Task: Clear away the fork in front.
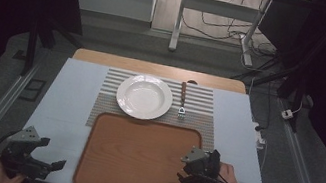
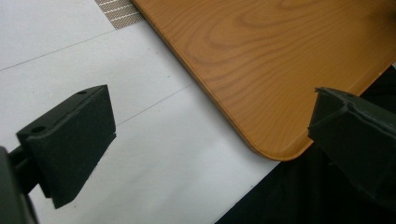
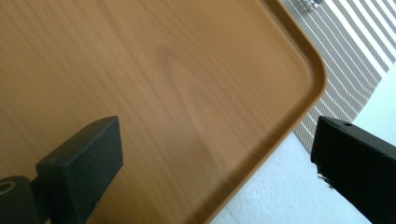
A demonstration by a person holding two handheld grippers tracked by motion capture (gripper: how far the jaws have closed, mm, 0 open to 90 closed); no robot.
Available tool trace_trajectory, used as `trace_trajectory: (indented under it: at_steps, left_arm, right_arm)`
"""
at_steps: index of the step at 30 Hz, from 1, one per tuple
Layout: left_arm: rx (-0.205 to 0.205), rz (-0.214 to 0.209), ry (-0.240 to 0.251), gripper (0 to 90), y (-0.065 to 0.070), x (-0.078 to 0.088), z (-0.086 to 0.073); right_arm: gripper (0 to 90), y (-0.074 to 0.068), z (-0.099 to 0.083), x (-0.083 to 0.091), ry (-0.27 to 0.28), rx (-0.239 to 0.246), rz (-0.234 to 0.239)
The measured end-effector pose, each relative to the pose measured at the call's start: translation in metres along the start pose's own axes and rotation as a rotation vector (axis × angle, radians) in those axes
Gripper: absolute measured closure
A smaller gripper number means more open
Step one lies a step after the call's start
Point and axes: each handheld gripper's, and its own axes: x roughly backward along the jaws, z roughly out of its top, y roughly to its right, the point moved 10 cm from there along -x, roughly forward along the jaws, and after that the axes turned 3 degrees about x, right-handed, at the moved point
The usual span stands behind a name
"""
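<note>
A wooden tray (image 1: 139, 158) lies at the near middle of the table, bare inside. Behind it a white plate (image 1: 144, 97) rests on a striped placemat (image 1: 200, 116), with a wood-handled fork (image 1: 183, 100) to its right. My left gripper (image 1: 51, 153) is open at the tray's near left corner (image 2: 275, 149), over the white table cover. My right gripper (image 1: 184, 169) is open over the tray's right part (image 3: 187, 93), near its far right corner, nothing between its jaws.
The white table cover (image 1: 68, 100) surrounds the placemat and tray. The table's near edge (image 2: 243, 200) runs just under my left gripper. Metal rails flank the table on both sides; a desk frame and cables (image 1: 223, 26) stand on the floor beyond.
</note>
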Motion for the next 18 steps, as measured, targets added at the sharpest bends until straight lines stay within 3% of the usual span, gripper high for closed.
trace_trajectory:
  at_steps: [4,5,9,15,16,18]
  left_arm:
    - [0.0,0.0,-0.001,0.6,0.0,0.0,0.0]
    - [0.0,0.0,-0.001,0.6,0.0,0.0,0.0]
    - [0.0,0.0,-0.002,0.6,0.0,0.0,0.0]
    - [0.0,0.001,-0.003,0.6,0.0,0.0,0.0]
    - [0.0,0.001,-0.003,0.6,0.0,0.0,0.0]
    - [0.0,0.001,-0.003,0.6,0.0,0.0,0.0]
  right_arm:
    - [2.3,-0.003,0.005,-0.005,-0.04,0.119,-0.042]
    - [2.3,-0.003,0.005,-0.005,-0.04,0.119,-0.042]
    - [2.4,-0.006,0.011,-0.008,-0.056,0.193,-0.078]
    - [2.9,-0.008,0.02,-0.013,-0.081,0.331,-0.127]
    - [5.1,-0.009,0.024,-0.016,-0.076,0.375,-0.133]
    - [7.9,-0.01,0.027,-0.017,-0.084,0.398,-0.144]
